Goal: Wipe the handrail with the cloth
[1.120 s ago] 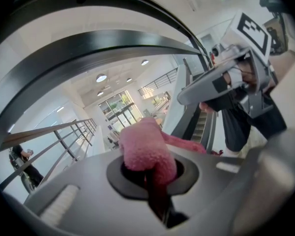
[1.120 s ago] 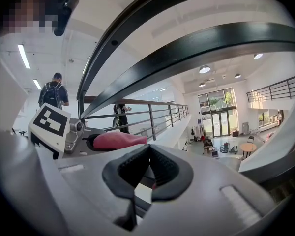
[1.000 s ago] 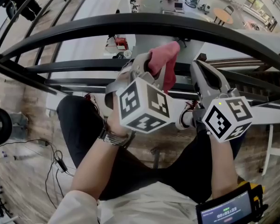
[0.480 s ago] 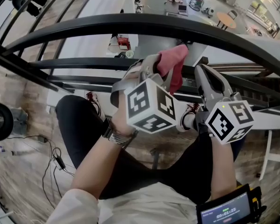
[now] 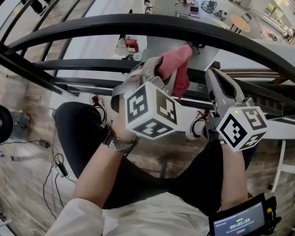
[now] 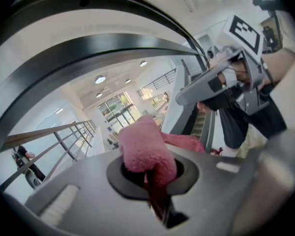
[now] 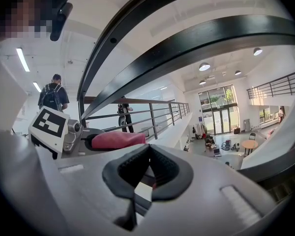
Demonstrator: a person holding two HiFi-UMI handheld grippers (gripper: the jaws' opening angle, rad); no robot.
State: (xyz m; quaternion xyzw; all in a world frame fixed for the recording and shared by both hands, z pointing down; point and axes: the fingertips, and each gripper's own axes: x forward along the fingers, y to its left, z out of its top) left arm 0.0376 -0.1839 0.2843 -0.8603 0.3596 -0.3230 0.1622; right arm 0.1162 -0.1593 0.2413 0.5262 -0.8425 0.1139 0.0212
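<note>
One cloth [image 5: 176, 65]: pink, centre frame, just below black handrail [image 5: 137, 22], contact unclear.
Left gripper [image 5: 161, 68]: clamped on cloth.
Right gripper [image 5: 212, 75]: jaws together, empty, right of centre.

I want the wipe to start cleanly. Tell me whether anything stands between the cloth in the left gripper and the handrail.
Nothing visible does. The cloth, clamped in the left gripper, sits just under the handrail with open air between; the right gripper is off to one side.
</note>
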